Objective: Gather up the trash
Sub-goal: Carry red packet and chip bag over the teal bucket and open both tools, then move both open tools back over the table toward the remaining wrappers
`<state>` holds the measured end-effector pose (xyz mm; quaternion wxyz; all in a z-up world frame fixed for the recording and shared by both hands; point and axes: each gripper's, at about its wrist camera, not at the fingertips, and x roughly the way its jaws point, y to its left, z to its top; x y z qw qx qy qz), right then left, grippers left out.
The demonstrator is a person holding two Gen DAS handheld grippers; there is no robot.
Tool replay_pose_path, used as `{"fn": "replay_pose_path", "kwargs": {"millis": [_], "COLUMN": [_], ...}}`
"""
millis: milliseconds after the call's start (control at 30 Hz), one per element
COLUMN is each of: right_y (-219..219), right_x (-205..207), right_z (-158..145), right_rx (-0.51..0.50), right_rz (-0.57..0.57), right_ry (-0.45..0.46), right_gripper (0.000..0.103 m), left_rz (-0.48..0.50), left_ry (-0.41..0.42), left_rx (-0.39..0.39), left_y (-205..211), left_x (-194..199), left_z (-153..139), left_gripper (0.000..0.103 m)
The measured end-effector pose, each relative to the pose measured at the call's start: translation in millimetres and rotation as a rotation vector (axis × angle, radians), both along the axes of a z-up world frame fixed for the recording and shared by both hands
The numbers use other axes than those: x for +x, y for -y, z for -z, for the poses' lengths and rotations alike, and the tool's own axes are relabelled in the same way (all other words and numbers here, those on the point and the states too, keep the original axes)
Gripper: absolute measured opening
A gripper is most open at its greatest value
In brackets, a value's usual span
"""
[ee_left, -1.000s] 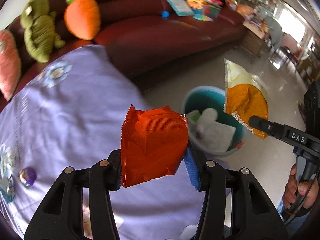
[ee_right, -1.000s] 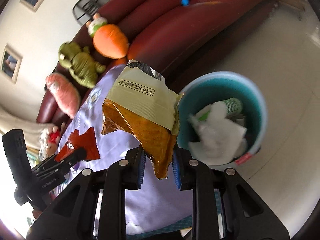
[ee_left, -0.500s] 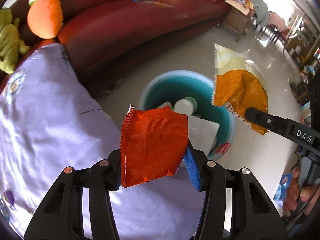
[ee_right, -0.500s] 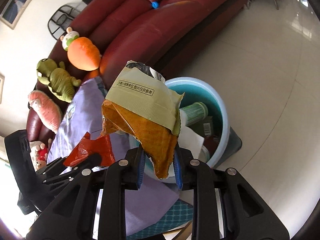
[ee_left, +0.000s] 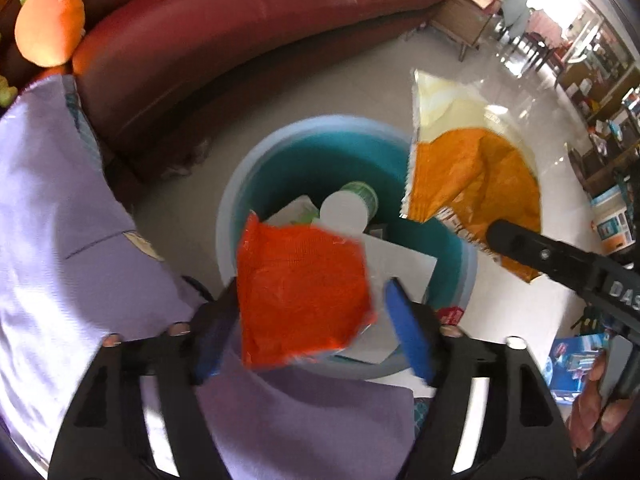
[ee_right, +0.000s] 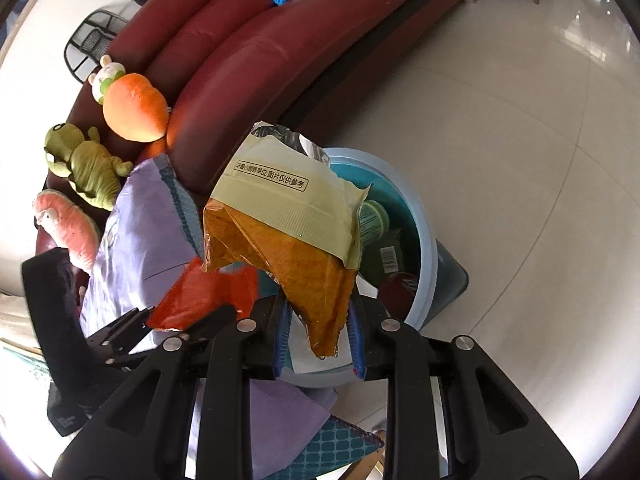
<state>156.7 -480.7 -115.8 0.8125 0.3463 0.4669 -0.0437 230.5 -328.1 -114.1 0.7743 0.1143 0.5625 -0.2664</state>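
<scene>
A red snack wrapper (ee_left: 300,292) hangs blurred between the jaws of my left gripper (ee_left: 308,336), directly above the teal bin (ee_left: 240,200). Those jaws are opening, and the right blue pad (ee_left: 404,328) stands apart from the wrapper. My right gripper (ee_right: 318,336) is shut on the lower corner of an orange and cream snack bag (ee_right: 280,240), held upright over the near rim of the bin (ee_right: 424,240). In the left wrist view the same bag (ee_left: 472,184) hangs at the bin's right edge. The bin holds white paper (ee_left: 400,268) and a green-rimmed cup (ee_left: 348,208).
A purple cloth (ee_left: 52,220) covers the table beside the bin on the left. A maroon sofa (ee_right: 256,52) curves behind, with an orange plush (ee_right: 134,110) and a green plush (ee_right: 88,164) on it. Pale tiled floor (ee_right: 520,140) spreads to the right.
Both grippers came down over the bin from above the cloth. The left jaws have spread wider, and the red wrapper no longer sits tight between them. The right grip is unchanged.
</scene>
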Motion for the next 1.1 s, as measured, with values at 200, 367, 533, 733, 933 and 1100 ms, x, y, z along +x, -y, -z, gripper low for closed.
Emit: {"fn": "replay_pose_path", "kwargs": {"millis": [200, 367, 533, 733, 933, 1100], "right_y": [-3, -5, -9, -8, -21, -43], "right_x": [6, 10, 8, -1, -4, -3], "right_z": [-1, 1, 4, -6, -22, -37], "right_rx": [-0.009, -0.001, 0.004, -0.021, -0.045, -0.063], "right_rz": [0.001, -0.018, -0.006, 0.031, 0.010, -0.026], "right_ry": [-0.009, -0.016, -0.044, -0.051, -0.038, -0.020], "right_gripper": [0.025, 0.038, 0.070, 0.073, 0.073, 0.074], "left_rz": [-0.011, -0.039, -0.057, -0.062, -0.092, -0.126], "left_ry": [-0.015, -0.004, 0.005, 0.006, 0.030, 0.052], "left_rx": [0.006, -0.020, -0.042, -0.053, -0.068, -0.079], "left_y": [-11, -25, -37, -48, -72, -95], "left_x": [-1, -6, -12, -18, -24, -31], "left_z": [5, -8, -18, -23, -36, -50], "left_gripper": [0.080, 0.086, 0.088, 0.088, 0.089, 0.089]}}
